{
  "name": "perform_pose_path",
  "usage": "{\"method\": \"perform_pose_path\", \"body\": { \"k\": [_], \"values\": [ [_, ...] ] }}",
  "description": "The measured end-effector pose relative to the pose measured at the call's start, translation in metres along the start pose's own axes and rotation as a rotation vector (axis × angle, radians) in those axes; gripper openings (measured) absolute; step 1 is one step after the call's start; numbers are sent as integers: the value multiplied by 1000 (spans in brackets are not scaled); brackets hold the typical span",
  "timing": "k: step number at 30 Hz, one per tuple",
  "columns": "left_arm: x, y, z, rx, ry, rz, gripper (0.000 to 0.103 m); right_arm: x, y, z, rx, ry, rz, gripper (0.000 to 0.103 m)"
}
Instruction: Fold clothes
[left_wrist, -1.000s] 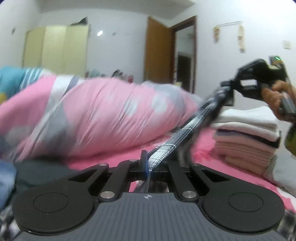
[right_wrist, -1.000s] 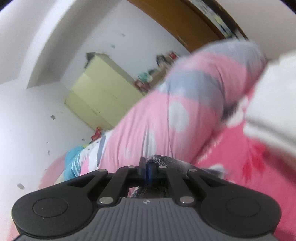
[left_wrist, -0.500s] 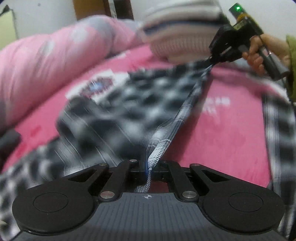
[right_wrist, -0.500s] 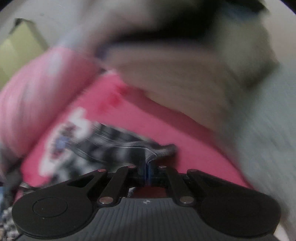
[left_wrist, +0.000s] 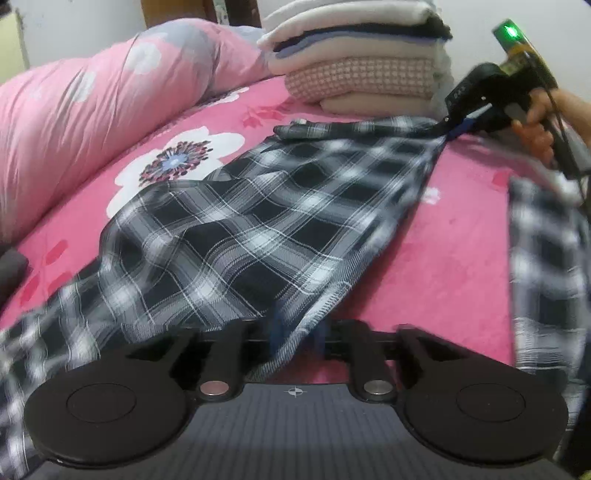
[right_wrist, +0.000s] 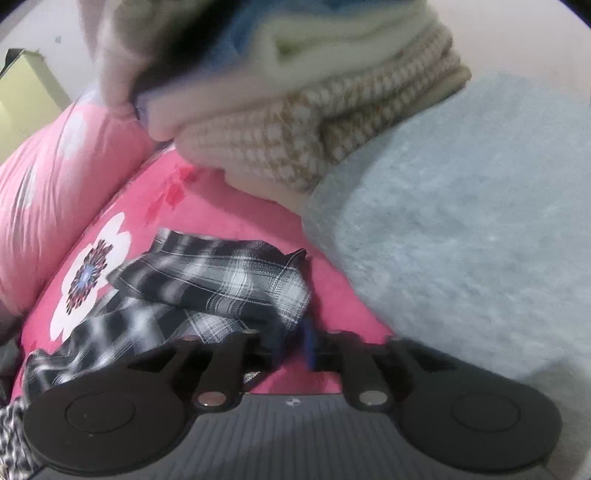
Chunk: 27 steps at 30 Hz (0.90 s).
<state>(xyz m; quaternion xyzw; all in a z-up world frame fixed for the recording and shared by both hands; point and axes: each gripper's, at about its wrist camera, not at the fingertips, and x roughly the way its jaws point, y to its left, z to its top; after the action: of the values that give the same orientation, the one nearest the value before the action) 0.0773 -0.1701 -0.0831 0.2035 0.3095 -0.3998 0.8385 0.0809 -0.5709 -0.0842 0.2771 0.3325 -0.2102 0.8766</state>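
A black-and-white plaid shirt lies spread on the pink flowered bedsheet. My left gripper sits low at its near hem. Its jaws are opening, and the hem edge hangs loose between them without being pinched. A hand holds my right gripper at the shirt's far corner. In the right wrist view that corner lies crumpled just ahead of the right gripper. Its jaws are opening too, with cloth beside the left finger.
A stack of folded clothes stands just beyond the shirt, close over the right gripper. A pink duvet is heaped along the left. A pale fluffy blanket lies to the right. More plaid cloth hangs at the right edge.
Both grippers came down from holding the shirt edge stretched in the air. The shirt now lies on the sheet, and both pairs of jaws have parted from a tight pinch.
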Motion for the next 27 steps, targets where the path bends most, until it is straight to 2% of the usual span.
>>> {"method": "perform_pose_path", "body": {
  "k": [1,2,5,7,10,13,15,20,23,27],
  "values": [
    [-7,3,0,-26,-10,-15,49,-8,5,0,-28,-27,-23,41],
    [-16,5,-2,-55,-23,-26,52,-17,8,0,-63,-61,-49,43],
    [-51,14,-14,-155,-62,-37,63,-45,23,-6,-174,-170,-107,45],
    [-83,24,-31,-249,-106,-15,70,-59,41,-12,-235,-222,-101,45],
    [-129,43,-64,-413,-172,58,71,-80,76,-29,-340,-275,-65,45],
    [-178,72,-105,-591,-218,199,71,-103,120,-55,-466,-289,47,45],
    [-210,92,-133,-709,-247,298,71,-117,152,-72,-531,-283,155,45],
    [-281,131,-199,-934,-346,516,72,-123,249,-104,-655,-195,430,46],
    [-302,158,-223,-1009,-392,606,72,-124,314,-133,-757,-152,565,45],
    [-303,211,-229,-1004,-405,724,71,-119,412,-175,-874,-64,741,43]
  ]
}}
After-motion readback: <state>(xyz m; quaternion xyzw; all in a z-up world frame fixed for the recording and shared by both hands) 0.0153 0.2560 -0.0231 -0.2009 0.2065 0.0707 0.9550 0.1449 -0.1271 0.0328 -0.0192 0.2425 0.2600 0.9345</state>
